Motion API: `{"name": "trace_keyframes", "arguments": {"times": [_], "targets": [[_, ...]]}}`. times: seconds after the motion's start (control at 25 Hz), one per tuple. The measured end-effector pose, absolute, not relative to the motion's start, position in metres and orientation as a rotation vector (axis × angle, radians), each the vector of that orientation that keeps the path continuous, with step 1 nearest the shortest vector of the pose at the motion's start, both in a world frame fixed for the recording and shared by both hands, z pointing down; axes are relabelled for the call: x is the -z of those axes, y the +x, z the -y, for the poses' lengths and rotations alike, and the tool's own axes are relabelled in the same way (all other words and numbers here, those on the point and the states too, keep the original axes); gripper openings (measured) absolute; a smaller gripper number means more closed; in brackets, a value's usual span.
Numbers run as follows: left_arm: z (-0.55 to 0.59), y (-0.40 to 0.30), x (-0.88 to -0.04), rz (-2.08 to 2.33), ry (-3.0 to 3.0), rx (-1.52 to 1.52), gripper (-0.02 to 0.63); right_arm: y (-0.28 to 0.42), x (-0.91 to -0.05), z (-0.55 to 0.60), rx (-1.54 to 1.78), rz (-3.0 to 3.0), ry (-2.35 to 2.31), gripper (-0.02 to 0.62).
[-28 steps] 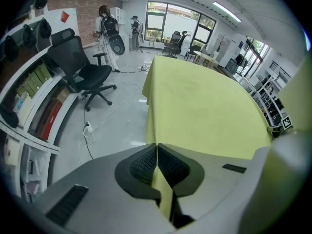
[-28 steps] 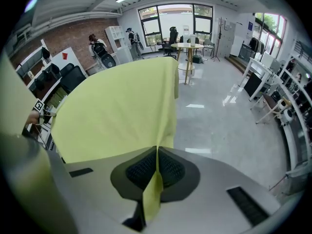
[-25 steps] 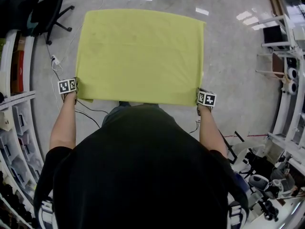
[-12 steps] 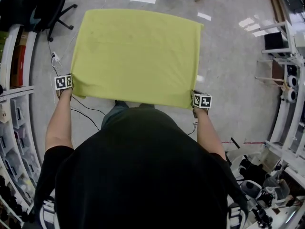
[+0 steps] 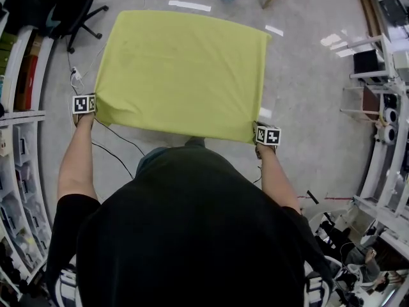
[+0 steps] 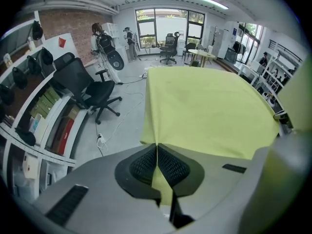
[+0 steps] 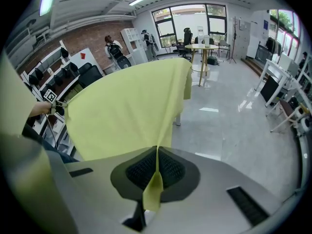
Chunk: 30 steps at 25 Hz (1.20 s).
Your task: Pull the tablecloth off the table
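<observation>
A yellow-green tablecloth [image 5: 182, 72] lies spread over the table and hides it in the head view. My left gripper [image 5: 86, 105] is shut on the cloth's near left corner, and my right gripper [image 5: 266, 135] is shut on its near right corner. In the left gripper view the cloth [image 6: 204, 111] runs taut from the closed pads [image 6: 168, 165], a strip of it pinched between them. The right gripper view shows the cloth [image 7: 126, 113] lifted and stretched, with a fold hanging out between the pads [image 7: 171, 168]. The near edge is raised between both hands.
Black office chairs [image 5: 70, 8] stand at the far left, with shelving [image 5: 19, 126] along the left wall. A cable [image 5: 108, 136] trails on the floor near my left arm. Racks and equipment [image 5: 377, 120] line the right side. A round table [image 7: 202, 48] stands far off.
Both grippers have moved farther from my body with the cloth's near corners, the left one also rising. The near edge of the cloth has lifted and shifted with them.
</observation>
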<state>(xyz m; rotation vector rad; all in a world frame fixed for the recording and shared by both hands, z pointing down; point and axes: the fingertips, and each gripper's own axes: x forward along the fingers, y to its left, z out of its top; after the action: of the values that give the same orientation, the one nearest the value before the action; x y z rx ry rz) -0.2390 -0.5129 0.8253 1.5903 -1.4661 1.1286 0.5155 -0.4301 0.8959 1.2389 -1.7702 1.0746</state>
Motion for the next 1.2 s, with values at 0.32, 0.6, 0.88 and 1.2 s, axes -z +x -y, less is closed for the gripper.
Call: {"name": "trace_keyframes", "arguments": {"times": [0.32, 0.6, 0.88, 1.2], "targets": [[0.465, -0.263, -0.825, 1.413, 1.666, -1.036, 0.021, 0.502, -0.886, 0.369, -1.091, 1.696, 1.367, 0.021], [0.413, -0.291, -0.812, 1.388, 1.752, -0.950, 0.021, 0.473, -0.865, 0.308, -1.093, 1.677, 1.509, 0.021], [0.371, -0.310, -0.789, 1.359, 1.841, -0.890, 0.020, 0.459, -0.830, 0.249, -1.066, 1.689, 1.650, 0.021], [0.328, -0.328, -0.765, 1.341, 1.904, -0.856, 0.021, 0.439, -0.801, 0.181, -1.035, 1.679, 1.709, 0.022]]}}
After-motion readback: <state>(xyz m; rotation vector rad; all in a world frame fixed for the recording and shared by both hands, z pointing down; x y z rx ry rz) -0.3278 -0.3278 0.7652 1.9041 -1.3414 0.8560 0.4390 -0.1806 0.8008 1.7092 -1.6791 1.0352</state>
